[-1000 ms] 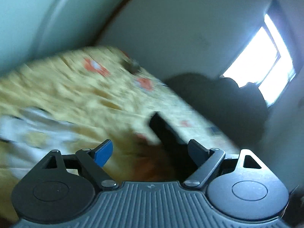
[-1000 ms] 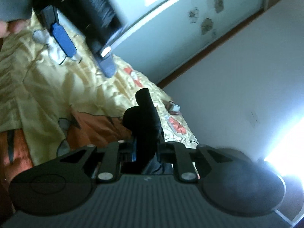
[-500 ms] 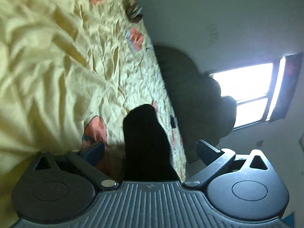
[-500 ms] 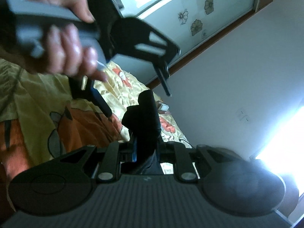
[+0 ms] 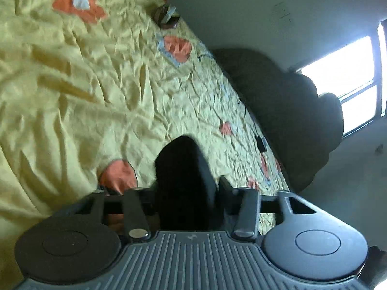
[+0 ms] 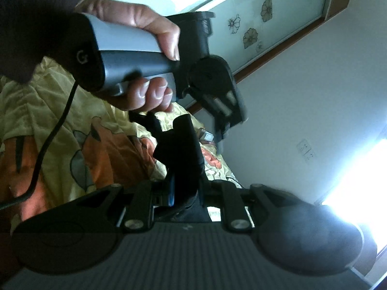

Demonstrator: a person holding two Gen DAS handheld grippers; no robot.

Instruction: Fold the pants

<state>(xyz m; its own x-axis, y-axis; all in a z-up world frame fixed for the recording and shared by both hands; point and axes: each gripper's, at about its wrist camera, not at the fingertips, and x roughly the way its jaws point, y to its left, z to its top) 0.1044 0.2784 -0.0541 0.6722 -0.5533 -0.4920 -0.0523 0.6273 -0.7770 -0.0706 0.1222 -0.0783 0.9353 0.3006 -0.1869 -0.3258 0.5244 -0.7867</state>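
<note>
Both claws are gripping the black pants right now, and neither view is showing much of the garment beyond the bunched bit sticking up between the fingers. The left claw (image 5: 186, 188) is closed down on a dark rounded fold of the pants (image 5: 183, 169), and the right claw (image 6: 185, 188) is pinched tight on another wad of the same black fabric, which is poking up past its fingers. The rest of the pants is out of frame, probably hanging below, so it's hard to say how they're draping.

In the right wrist view, the person's left hand (image 6: 147, 55) is wrapping around the grey handle of the other tool, just beside and above the right claw, so the two grips are sitting close together over the bed's yellow flowered bedspread (image 5: 72, 84).

To do this step well, the person is probably best off spreading the two claws apart sideways first, so the pinched edge is pulling taut instead of sagging in a clump. Both grips look deep enough to hold, but that thick bunch in the left claw could be trapping more than one layer, and that's risking a lopsided fold. Keeping both claws level while lowering onto a bare stretch of bedspread, away from the small brown object (image 5: 165, 17) near the far edge, should be giving a flatter lay.
</note>
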